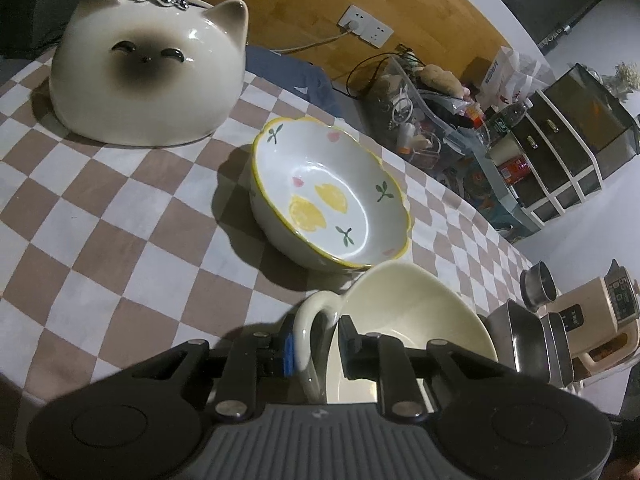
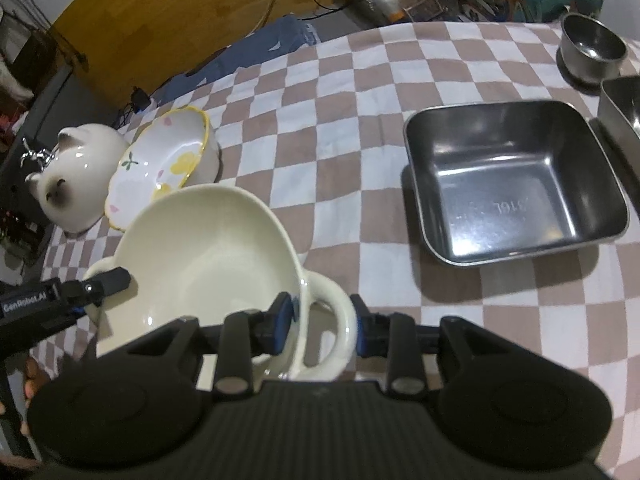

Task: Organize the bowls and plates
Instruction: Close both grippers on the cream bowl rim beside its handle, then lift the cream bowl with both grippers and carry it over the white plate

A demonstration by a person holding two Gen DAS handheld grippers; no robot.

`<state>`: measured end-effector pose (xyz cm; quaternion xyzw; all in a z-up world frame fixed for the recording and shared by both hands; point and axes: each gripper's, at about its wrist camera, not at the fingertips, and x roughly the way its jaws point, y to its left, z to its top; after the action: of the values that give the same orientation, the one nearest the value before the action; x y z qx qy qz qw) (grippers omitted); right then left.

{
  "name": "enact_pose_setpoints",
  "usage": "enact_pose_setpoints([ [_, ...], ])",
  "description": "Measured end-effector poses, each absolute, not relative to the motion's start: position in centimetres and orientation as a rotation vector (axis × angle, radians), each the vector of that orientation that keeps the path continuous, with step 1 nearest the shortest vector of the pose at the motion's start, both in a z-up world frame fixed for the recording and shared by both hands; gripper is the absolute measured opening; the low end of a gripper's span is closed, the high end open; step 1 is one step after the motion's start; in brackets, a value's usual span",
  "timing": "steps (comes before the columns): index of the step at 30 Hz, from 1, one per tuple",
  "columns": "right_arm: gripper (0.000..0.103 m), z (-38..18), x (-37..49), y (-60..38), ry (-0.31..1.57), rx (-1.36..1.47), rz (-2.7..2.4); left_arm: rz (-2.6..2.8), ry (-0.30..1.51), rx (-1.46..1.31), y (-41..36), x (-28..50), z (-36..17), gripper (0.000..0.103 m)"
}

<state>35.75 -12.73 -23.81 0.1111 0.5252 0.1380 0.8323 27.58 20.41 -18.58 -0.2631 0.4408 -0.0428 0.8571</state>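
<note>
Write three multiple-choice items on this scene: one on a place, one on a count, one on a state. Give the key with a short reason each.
1. Where does the lemon-painted bowl stand?
A. inside the square steel tray
B. on the checkered cloth between the cat-shaped bowl and the cream bowl
C. stacked in the cream bowl

2. How many loop handles show on the cream bowl?
A. none
B. two
C. four

3. How does the cat-shaped bowl sit?
A. upside down
B. upright and filled
C. on its side

Key:
1 B: it stands on the checkered cloth, beyond the cream bowl, the cat-shaped bowl behind it.
2 B: one loop sits at each gripper, left gripper and right gripper.
3 A: its dome faces up.
</note>
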Motion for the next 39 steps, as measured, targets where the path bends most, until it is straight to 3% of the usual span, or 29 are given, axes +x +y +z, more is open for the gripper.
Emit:
enact_pose_setpoints([
  [14,0.036,-20.8,32.9,-12.2,1.049,0.164,0.363,-0.077,0.862,-0.590,20.7,23.9,-15.4,0.022],
  [27,0.036,-17.0,27.4,-16.4,0.995,0.248,0.369,-0.132,0.790,-0.530,17.0,19.3,-10.5,0.021],
  [39,0.034,-15.3,22.0,-20.8,0.952,0.282,0.354,-0.149,0.786,-0.519,12.8,13.7,-9.5,0.021],
])
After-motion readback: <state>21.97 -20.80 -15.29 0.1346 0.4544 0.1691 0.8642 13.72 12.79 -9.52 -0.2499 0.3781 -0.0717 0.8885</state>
